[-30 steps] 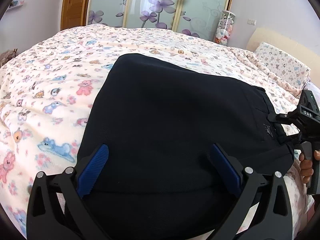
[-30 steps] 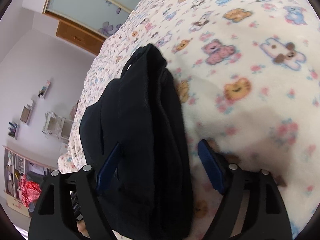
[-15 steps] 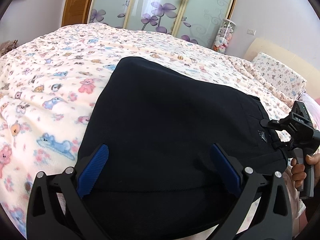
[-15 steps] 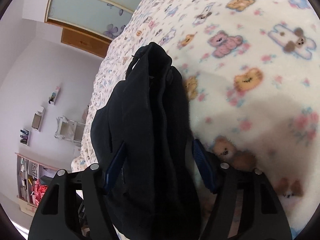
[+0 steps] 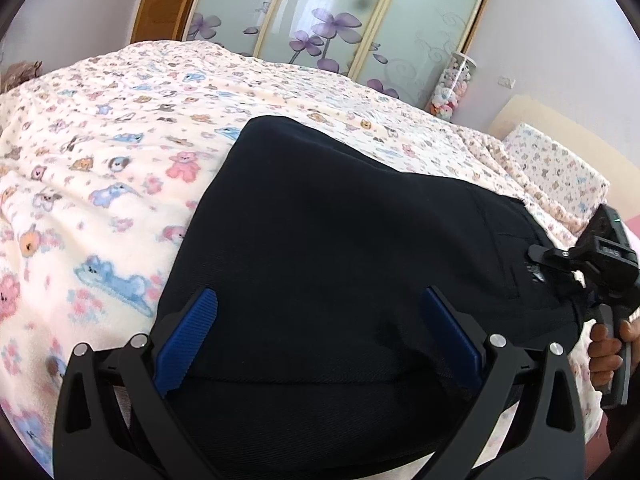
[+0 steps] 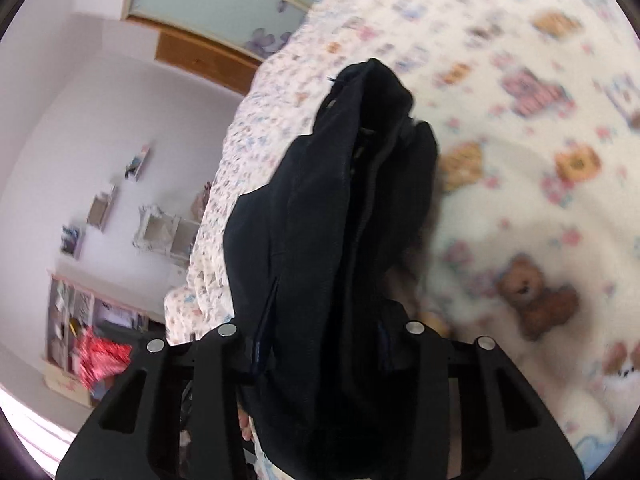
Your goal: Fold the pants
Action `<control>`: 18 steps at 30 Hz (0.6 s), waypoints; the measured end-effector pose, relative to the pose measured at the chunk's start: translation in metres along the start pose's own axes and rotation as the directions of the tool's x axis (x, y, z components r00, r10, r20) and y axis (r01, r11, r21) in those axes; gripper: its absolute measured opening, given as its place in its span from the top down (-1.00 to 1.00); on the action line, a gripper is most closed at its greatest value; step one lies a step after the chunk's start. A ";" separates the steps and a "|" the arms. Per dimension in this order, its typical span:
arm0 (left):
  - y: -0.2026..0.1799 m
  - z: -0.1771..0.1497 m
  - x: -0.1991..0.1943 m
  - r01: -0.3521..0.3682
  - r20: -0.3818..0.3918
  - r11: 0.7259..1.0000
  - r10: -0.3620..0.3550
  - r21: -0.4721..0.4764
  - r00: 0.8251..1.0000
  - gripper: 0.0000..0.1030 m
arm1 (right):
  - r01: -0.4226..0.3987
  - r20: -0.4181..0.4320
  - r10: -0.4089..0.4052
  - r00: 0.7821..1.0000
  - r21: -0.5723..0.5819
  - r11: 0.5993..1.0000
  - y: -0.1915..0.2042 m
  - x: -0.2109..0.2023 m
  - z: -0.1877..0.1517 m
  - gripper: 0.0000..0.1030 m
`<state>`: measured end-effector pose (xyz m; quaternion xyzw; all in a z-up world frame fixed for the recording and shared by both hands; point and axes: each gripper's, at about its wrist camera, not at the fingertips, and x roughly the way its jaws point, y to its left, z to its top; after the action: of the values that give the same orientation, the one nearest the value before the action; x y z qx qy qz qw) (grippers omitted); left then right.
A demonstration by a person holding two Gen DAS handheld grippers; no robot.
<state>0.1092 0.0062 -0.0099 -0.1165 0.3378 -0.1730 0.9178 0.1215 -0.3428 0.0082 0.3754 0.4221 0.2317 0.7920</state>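
Dark pants (image 5: pixel 340 240) folded flat on bed (image 5: pixel 100 168), near its front edge, on animal-print blanket. Left claw (image 5: pixel 320 332) spread wide over pants' near edge, blue pads (image 5: pixel 188 340) not pressing cloth. Right claw (image 6: pixel 320 344) has just been closing, now pinching bunched end of pants, cloth between its pads; seen in left view at pants' right end, person's hand (image 5: pixel 608 344) on handle.

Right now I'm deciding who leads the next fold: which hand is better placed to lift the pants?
Right. Its tongs have just been closing and now pinch the bunched pants edge. The left tongs stand open astride the cloth, gripping nothing.
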 end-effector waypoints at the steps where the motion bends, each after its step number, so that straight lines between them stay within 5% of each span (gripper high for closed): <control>1: 0.002 0.000 0.000 0.002 0.002 1.000 -0.002 -0.013 1.000 -0.97 | 0.005 0.000 -0.005 1.000 -0.030 1.000 0.009 0.000 0.001 0.19; 8: 0.008 0.000 -0.002 0.015 0.014 0.999 -0.015 -0.047 1.000 -0.97 | 0.032 0.025 -0.028 0.999 -0.172 0.985 0.043 0.006 0.000 0.21; 12: 0.012 0.003 -0.012 0.050 0.018 0.996 -0.048 -0.076 0.999 -0.96 | 0.098 0.025 -0.098 0.995 -0.026 0.995 -0.004 0.003 0.004 0.23; 18: 0.035 0.026 -0.030 0.039 -0.030 0.991 -0.044 -0.129 0.999 -0.97 | 0.102 -0.013 -0.102 0.995 0.032 0.994 -0.026 -0.002 -0.003 0.11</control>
<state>0.1129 0.0526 0.0153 -0.1797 0.3607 -0.1718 0.8990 0.1190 -0.3584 -0.0127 0.3647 0.4490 0.1863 0.7942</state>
